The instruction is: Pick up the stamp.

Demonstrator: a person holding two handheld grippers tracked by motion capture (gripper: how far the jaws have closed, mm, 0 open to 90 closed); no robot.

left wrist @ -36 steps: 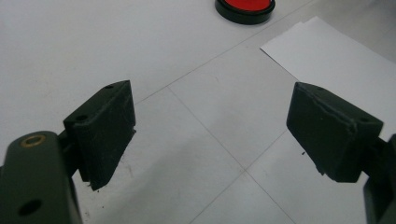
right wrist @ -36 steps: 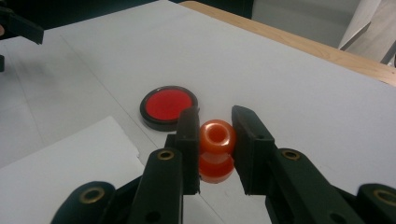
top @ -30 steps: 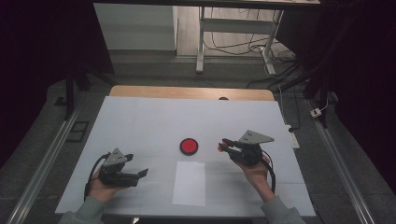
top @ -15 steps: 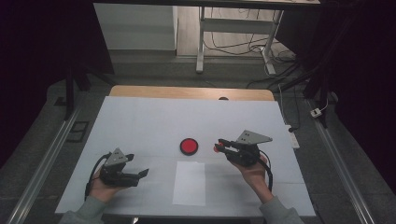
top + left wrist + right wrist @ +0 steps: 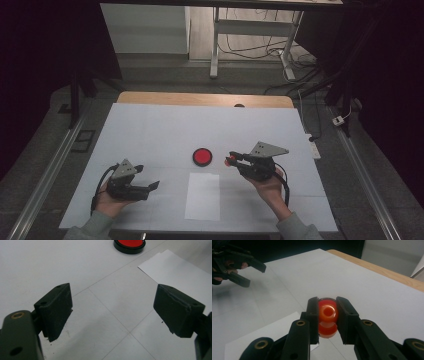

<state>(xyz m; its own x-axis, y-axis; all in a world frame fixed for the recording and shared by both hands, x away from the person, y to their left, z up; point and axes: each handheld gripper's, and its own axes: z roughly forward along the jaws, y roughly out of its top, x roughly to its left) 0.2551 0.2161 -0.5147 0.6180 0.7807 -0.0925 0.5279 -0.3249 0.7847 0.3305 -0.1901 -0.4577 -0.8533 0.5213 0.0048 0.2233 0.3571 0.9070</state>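
- High view: the right gripper [image 5: 231, 160] is held above the white table [image 5: 150, 130], just right of the red disc [image 5: 202, 157], with a small orange-red piece [image 5: 229, 161] at its tips. Against the earlier pictures, this gripper has crept slightly toward the disc; nothing else on the table has shifted. The left gripper [image 5: 150, 186] rests low at the near left, well apart from the disc, unchanged. A white sheet [image 5: 202, 196] lies between the hands, near the front edge.
- Left gripper view: the jaws stand spread wide with nothing between them. The disc [image 5: 129, 245] sits far ahead at the top edge; a corner of the sheet [image 5: 175, 270] lies to its right.
- Right gripper view: the jaws are pinching an orange ring [image 5: 327, 315] with a hole facing the camera; it appears to be a stacked or spool-like piece, clear of the table. The left gripper [image 5: 239, 267] shows far off at upper left.
- Judgement: the small drift toward the disc suggests the ring is being carried to it for placement. The grip looks firm and centred. Next, the ring needs lining up over the disc before lowering; release has not begun.
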